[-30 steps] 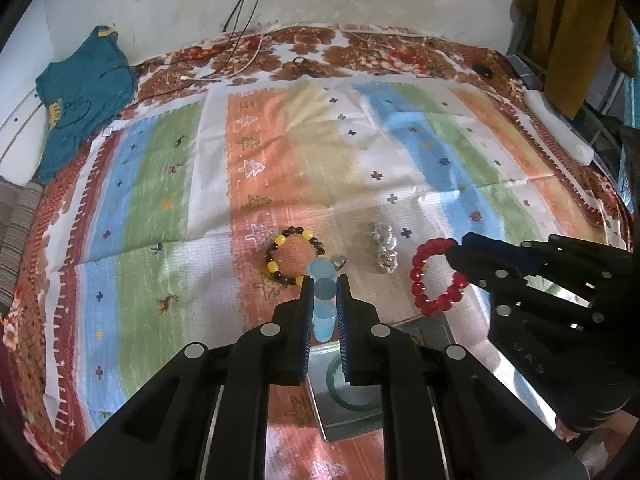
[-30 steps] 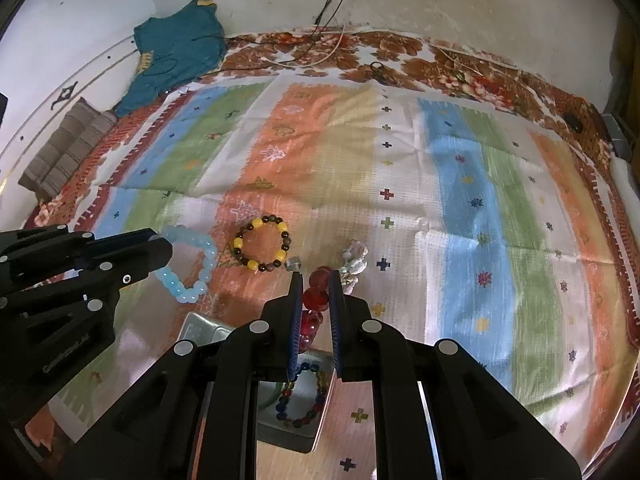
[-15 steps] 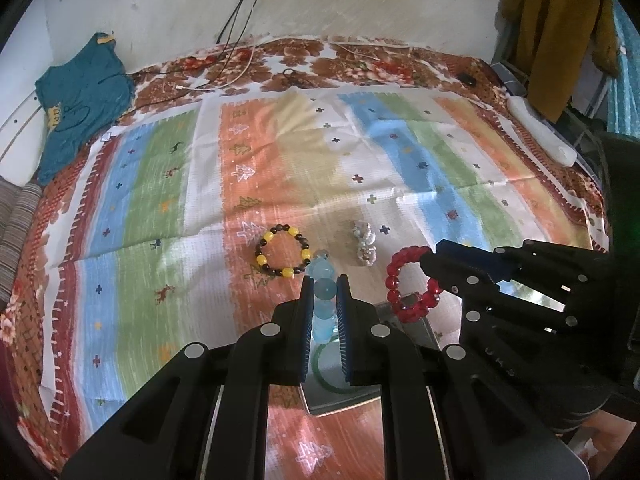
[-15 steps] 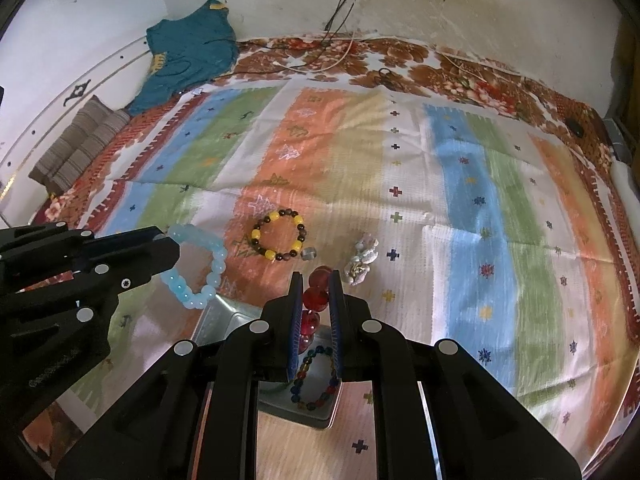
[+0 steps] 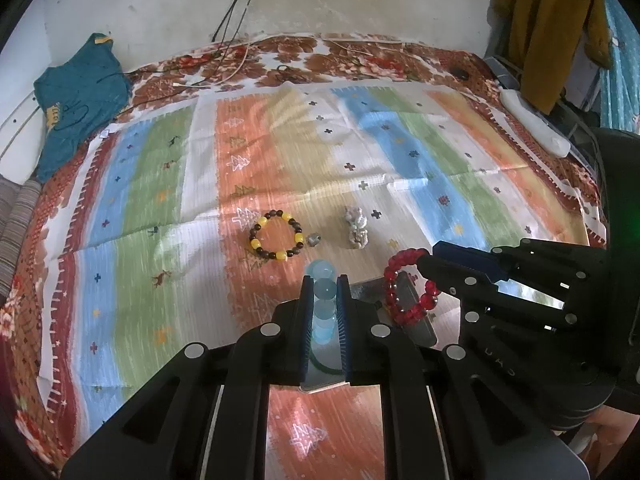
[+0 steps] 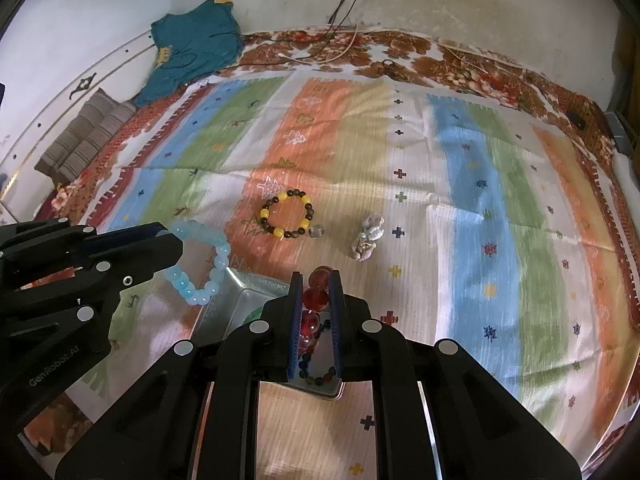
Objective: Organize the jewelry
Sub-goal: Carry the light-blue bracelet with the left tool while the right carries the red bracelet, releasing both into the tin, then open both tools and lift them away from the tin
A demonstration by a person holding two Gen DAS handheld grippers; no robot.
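Observation:
My left gripper (image 5: 324, 282) is shut on a pale blue bead bracelet (image 5: 323, 306), which in the right wrist view hangs as a ring (image 6: 200, 264) from the left gripper (image 6: 170, 244). My right gripper (image 6: 316, 280) is shut on a red bead bracelet (image 6: 316, 300); the left wrist view shows that red bracelet (image 5: 404, 288) dangling from the right gripper (image 5: 430, 260). Both bracelets hang over a shiny metal tray (image 6: 248, 292) (image 5: 412, 304) that holds a green bangle and a multicoloured bead bracelet (image 6: 316, 372). A yellow-and-brown bracelet (image 5: 277, 235) lies on the cloth beyond.
A pale shell-like trinket (image 5: 357, 228) and a small silver charm (image 5: 314, 239) lie on the striped cloth (image 5: 160, 200) near the yellow bracelet. A teal shirt (image 5: 76, 96) lies at the far left, cables (image 5: 240, 52) run along the wall, and a white power strip (image 5: 534, 128) sits far right.
Both grippers have drawn back toward the near edge with their bracelets still held; the tray and the items on the cloth now appear farther ahead.

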